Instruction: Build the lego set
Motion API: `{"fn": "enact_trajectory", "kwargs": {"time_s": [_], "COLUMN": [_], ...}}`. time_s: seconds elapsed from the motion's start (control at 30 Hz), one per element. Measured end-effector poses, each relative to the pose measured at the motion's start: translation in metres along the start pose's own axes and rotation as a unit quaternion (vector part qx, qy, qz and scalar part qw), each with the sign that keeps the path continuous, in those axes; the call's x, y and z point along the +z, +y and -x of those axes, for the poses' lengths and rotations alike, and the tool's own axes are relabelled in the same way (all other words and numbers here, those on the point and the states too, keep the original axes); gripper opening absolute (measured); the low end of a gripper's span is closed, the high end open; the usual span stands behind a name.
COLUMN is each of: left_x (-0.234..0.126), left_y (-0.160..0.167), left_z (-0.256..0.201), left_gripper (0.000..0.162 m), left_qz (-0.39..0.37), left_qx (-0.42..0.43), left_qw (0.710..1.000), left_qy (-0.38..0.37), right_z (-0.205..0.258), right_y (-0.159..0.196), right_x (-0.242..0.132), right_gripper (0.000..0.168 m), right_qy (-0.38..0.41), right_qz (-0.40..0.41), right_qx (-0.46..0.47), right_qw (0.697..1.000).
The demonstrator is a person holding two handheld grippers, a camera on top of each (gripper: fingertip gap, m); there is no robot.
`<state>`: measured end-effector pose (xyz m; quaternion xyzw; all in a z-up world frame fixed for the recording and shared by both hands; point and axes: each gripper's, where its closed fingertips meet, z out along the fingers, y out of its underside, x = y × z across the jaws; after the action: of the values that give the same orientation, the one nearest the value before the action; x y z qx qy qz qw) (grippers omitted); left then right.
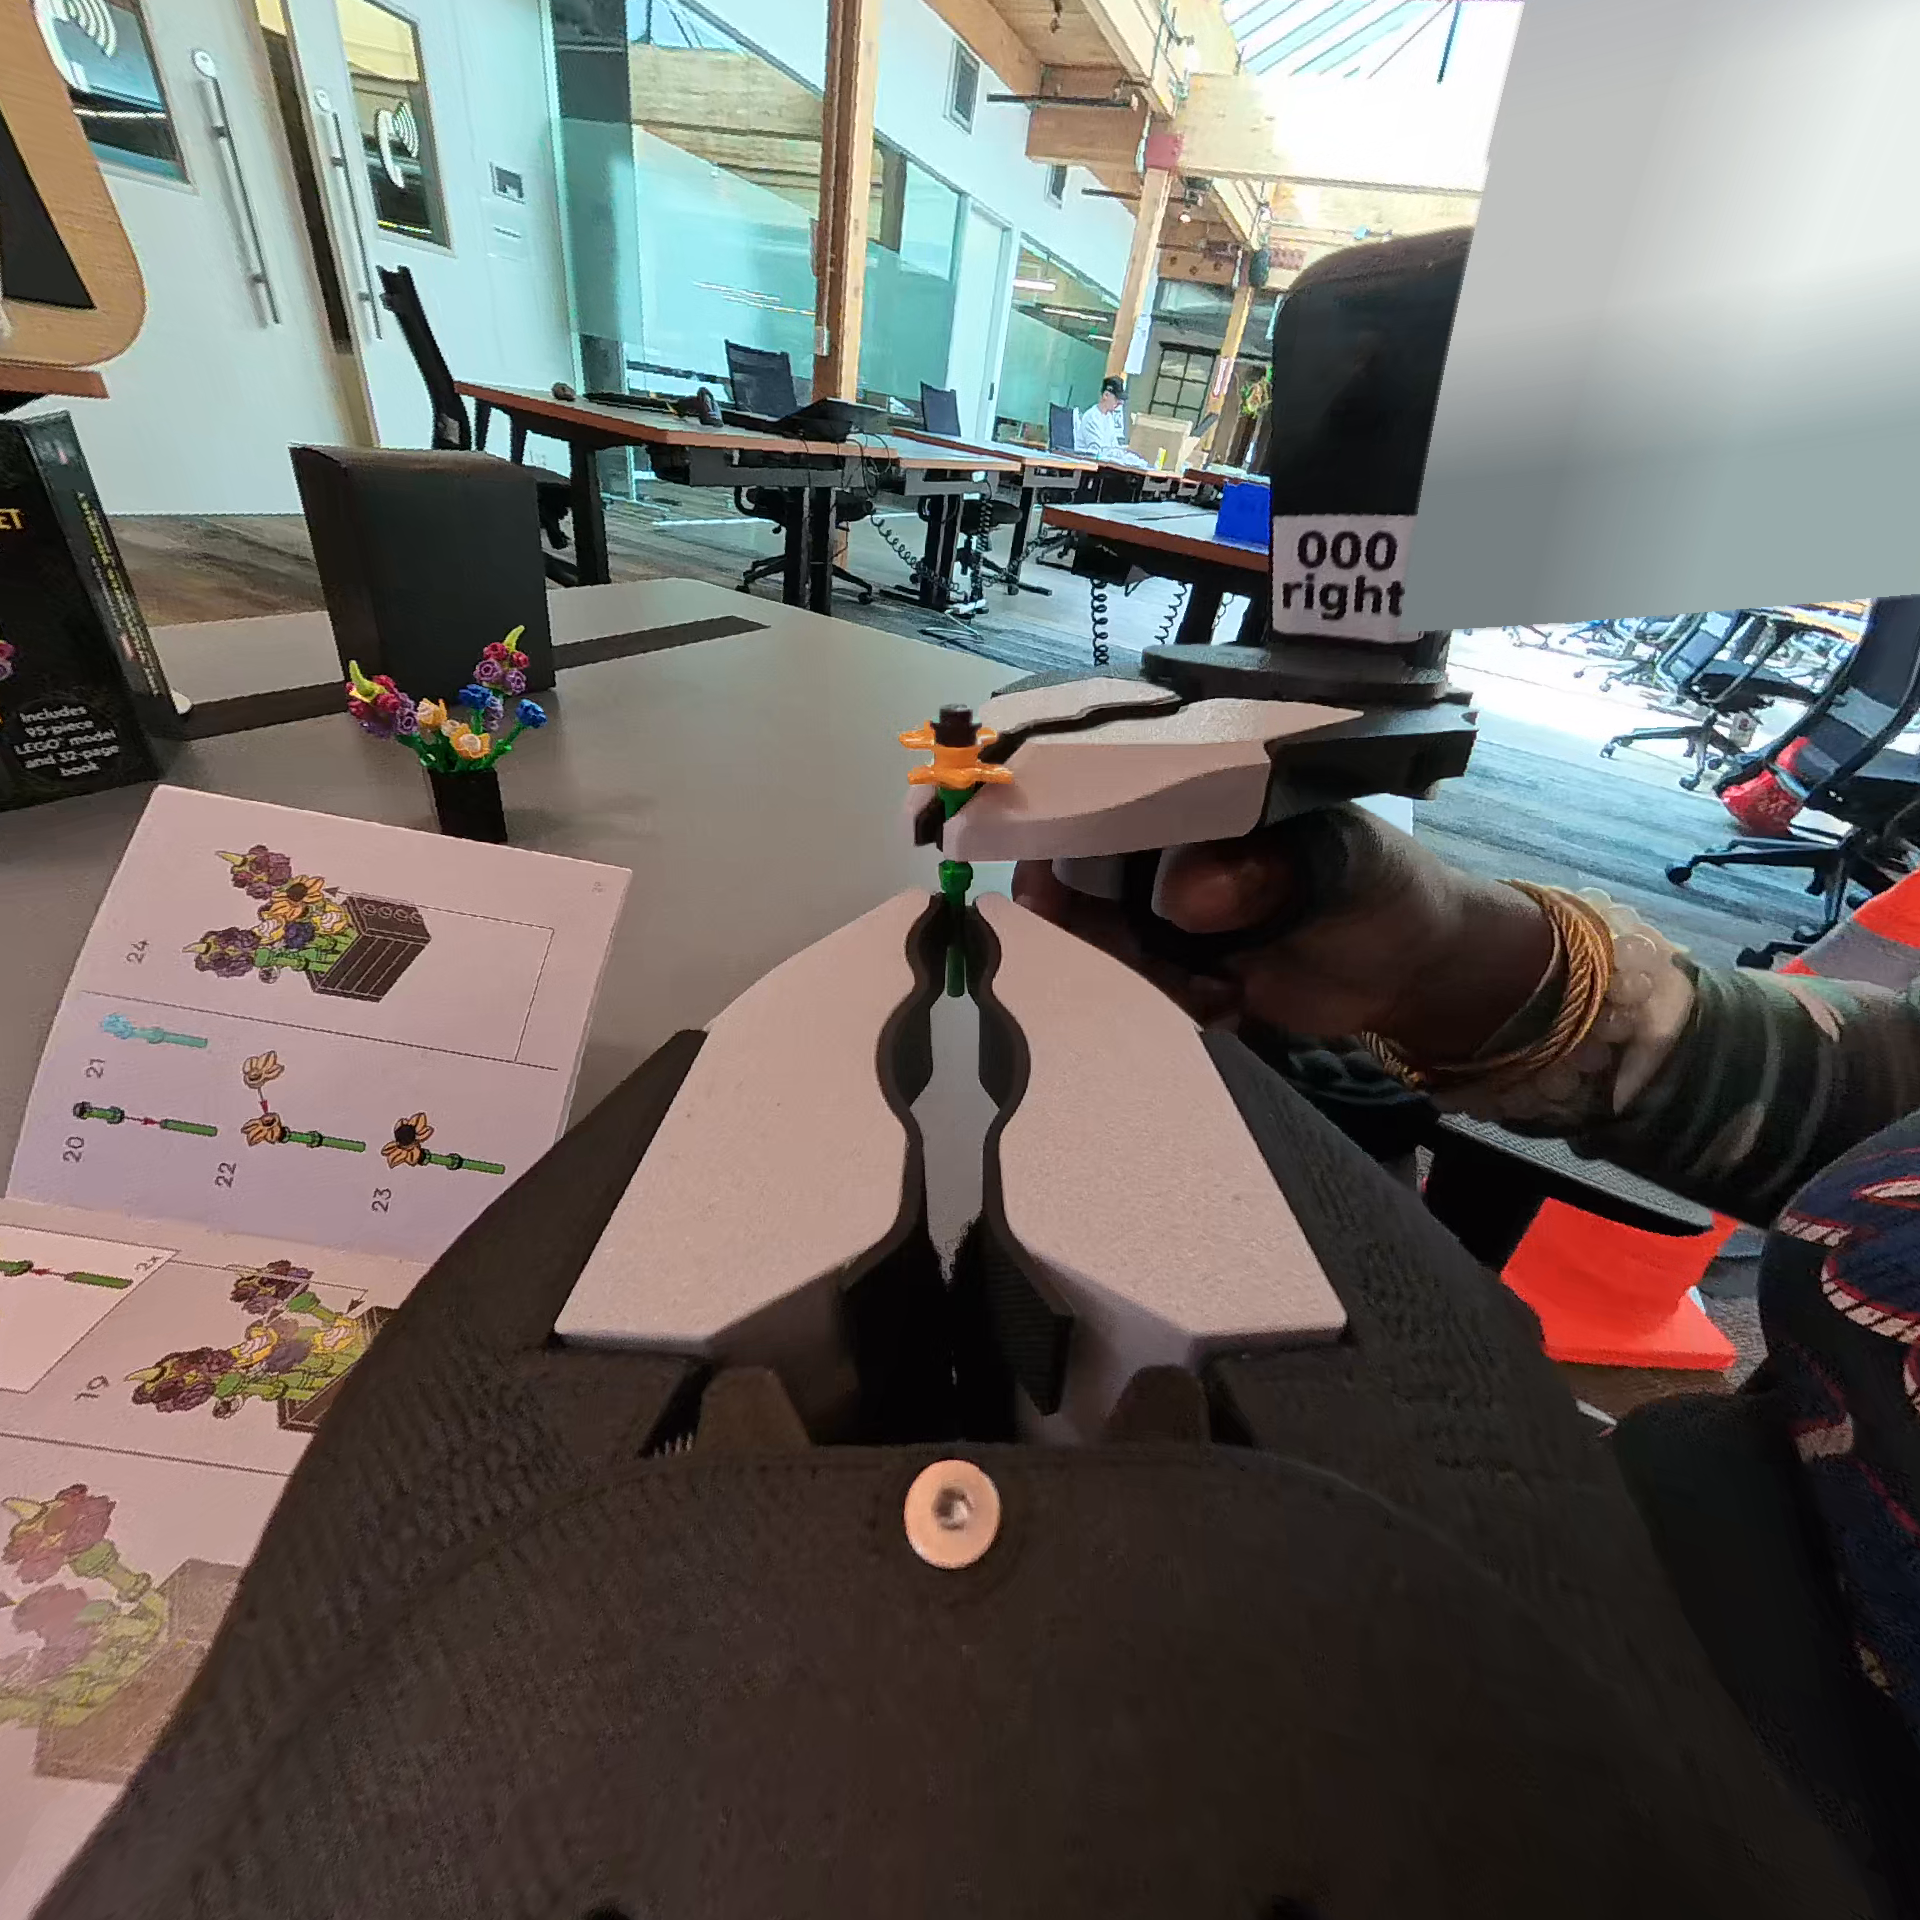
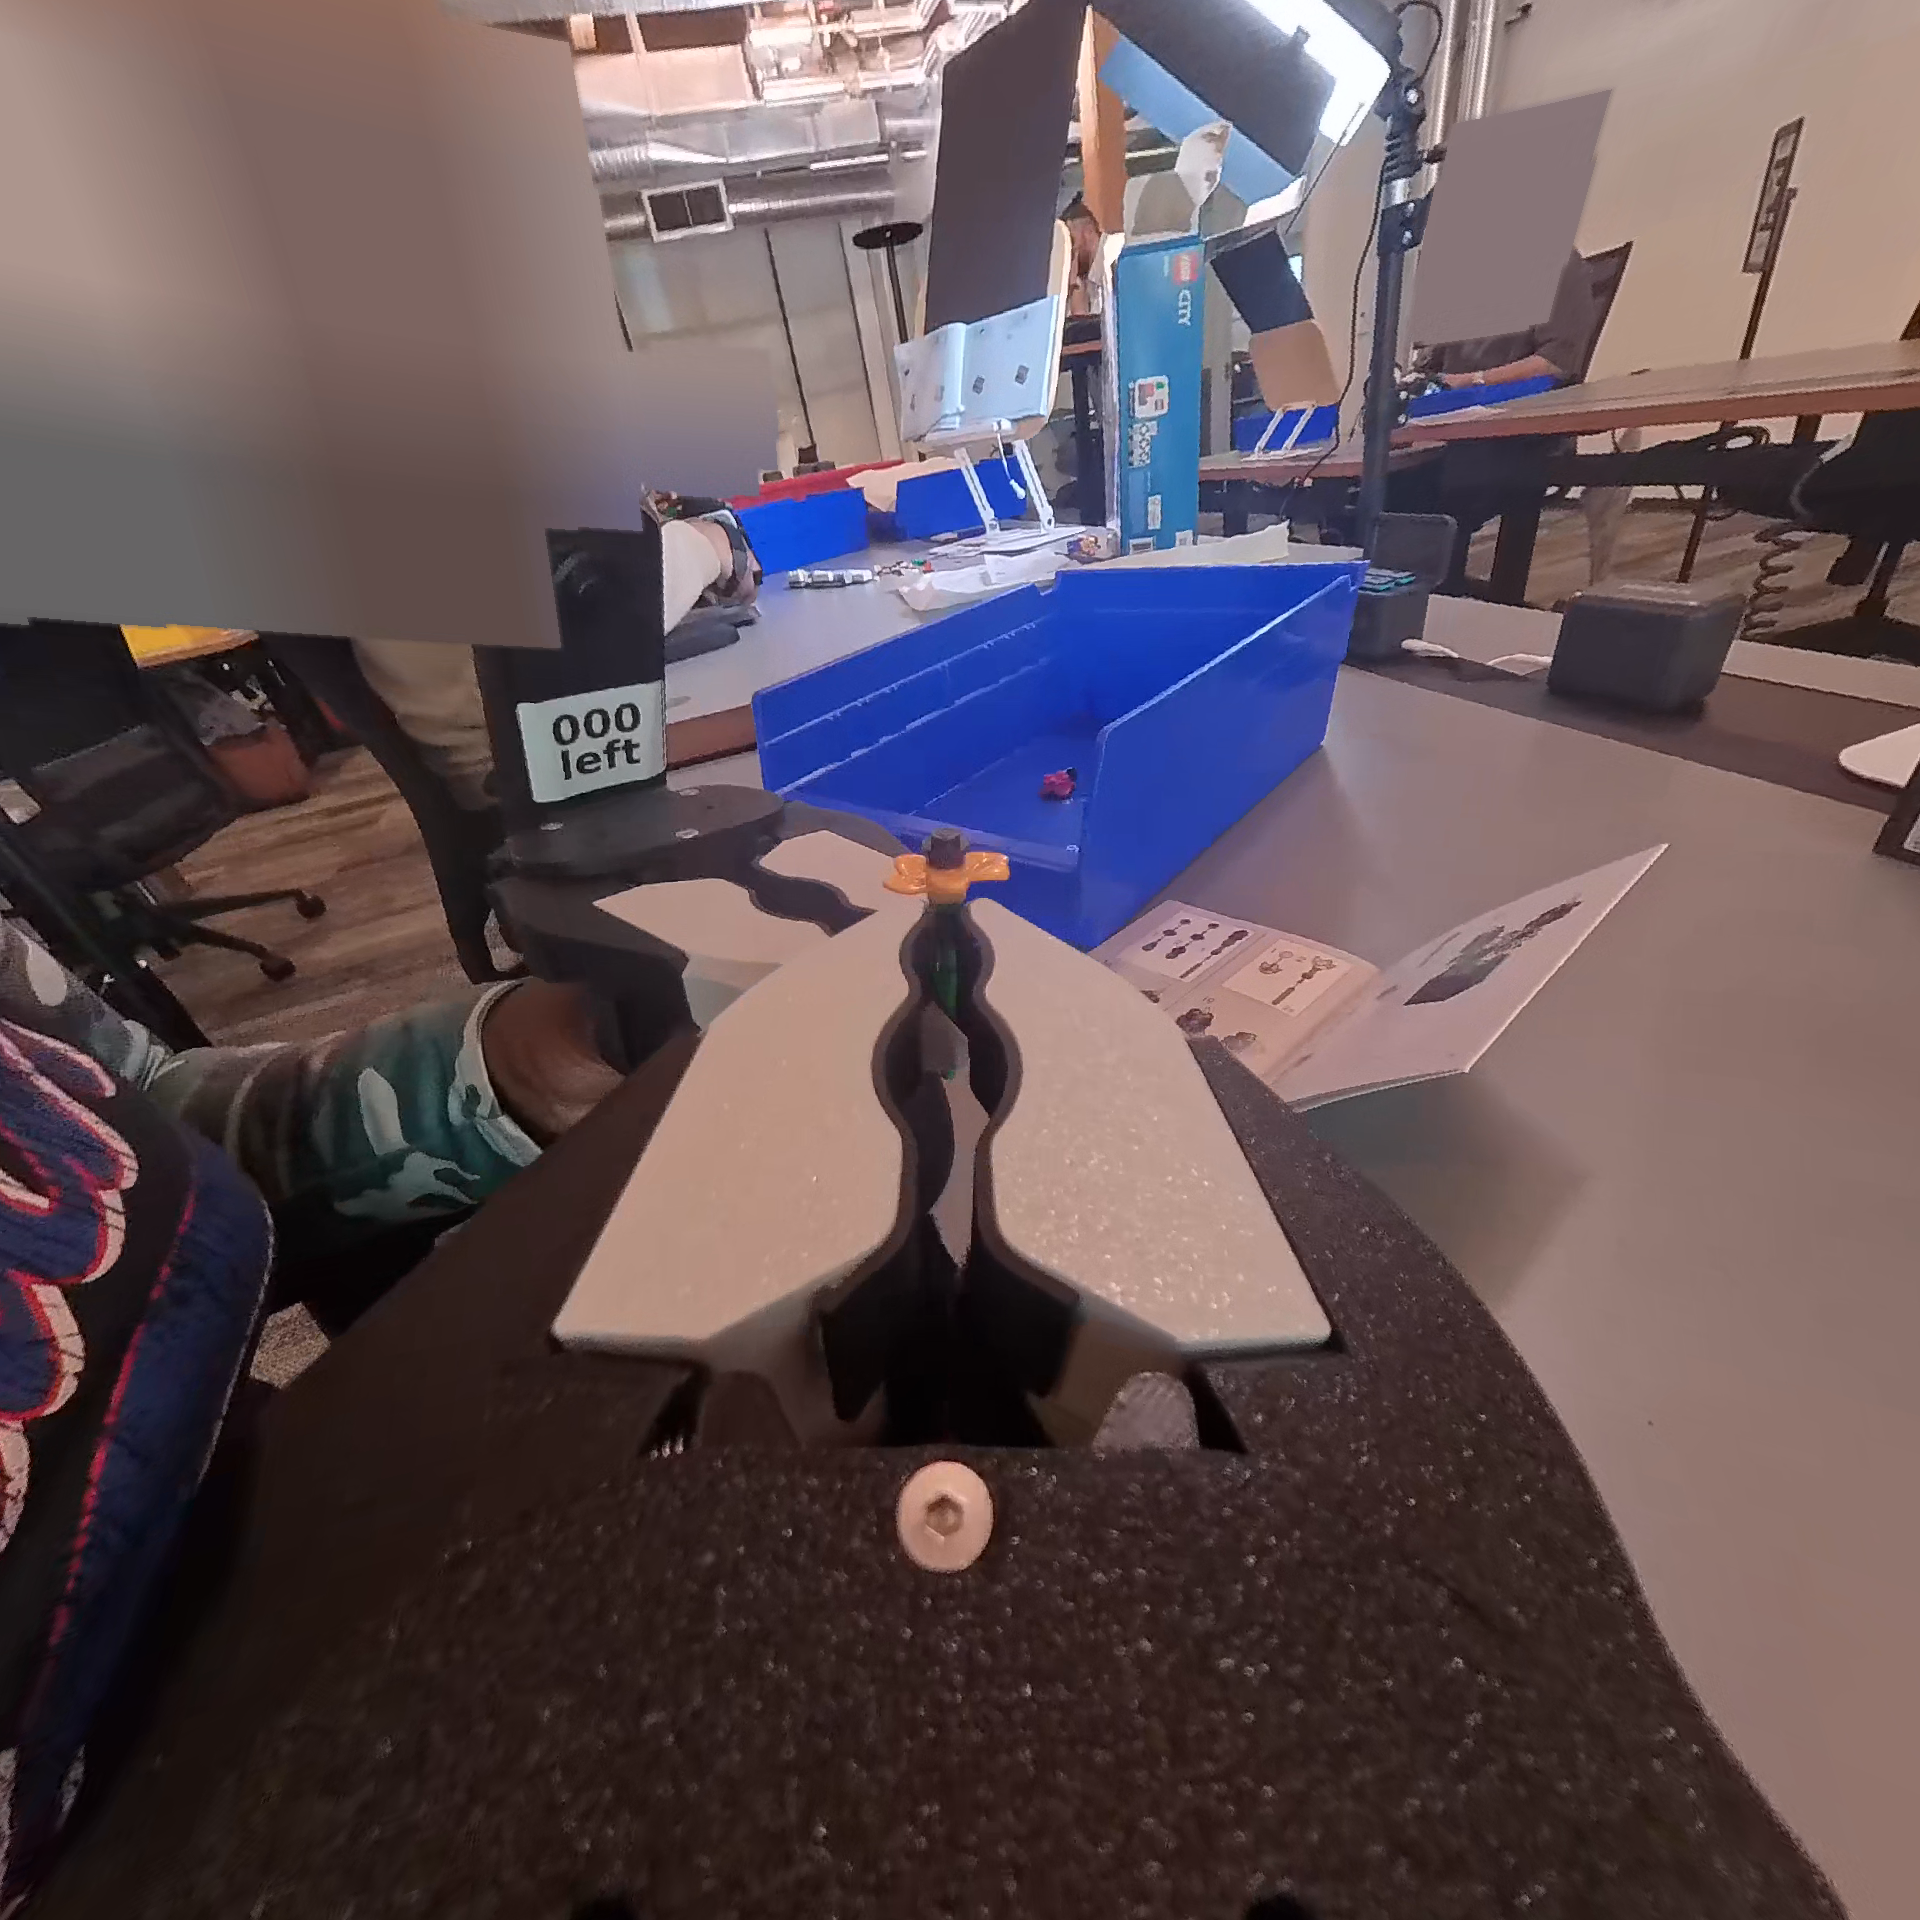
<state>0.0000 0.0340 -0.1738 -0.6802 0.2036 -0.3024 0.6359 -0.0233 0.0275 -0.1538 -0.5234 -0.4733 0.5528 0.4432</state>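
The lower part of the green stem [image 1: 954,961] is hidden between the fingers of the left tool [image 1: 952,914], so its end cannot be seen. In the right wrist view the stem [image 2: 945,977] is also mostly covered by the right tool [image 2: 948,930]. The instruction booklet [image 1: 312,1039] is cut off by the left edge of the picture. The black box [image 1: 62,613] is cut off there too. A small dark red piece [image 2: 1058,781] in the blue bin [image 2: 1195,748] is too small to tell, perhaps a flower.

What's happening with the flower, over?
Left gripper shut on thin green flower stem. Right gripper shut higher, under orange petals. Nothing in the way.
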Motion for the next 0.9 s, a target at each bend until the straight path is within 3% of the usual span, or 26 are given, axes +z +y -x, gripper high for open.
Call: {"fn": "enact_trajectory", "kwargs": {"time_s": [0.8,0.9], "left_x": [0.002,0.0], "left_y": [0.009,0.006], "left_z": [-0.002,0.0], "left_gripper": [0.004,0.011], "left_qz": [0.018,0.008], "left_qx": [-0.008,-0.025], "left_qw": [1.0,0.999], "left_qy": [0.02,0.024], "right_z": [0.002,0.001], "right_y": [0.009,0.004], "right_x": [-0.005,-0.007], "right_gripper": [0.003,0.003], "right_qy": [-0.088,-0.094], "right_qz": [0.056,0.043], "right_qx": [-0.017,-0.004], "right_qw": [0.994,0.995]}}
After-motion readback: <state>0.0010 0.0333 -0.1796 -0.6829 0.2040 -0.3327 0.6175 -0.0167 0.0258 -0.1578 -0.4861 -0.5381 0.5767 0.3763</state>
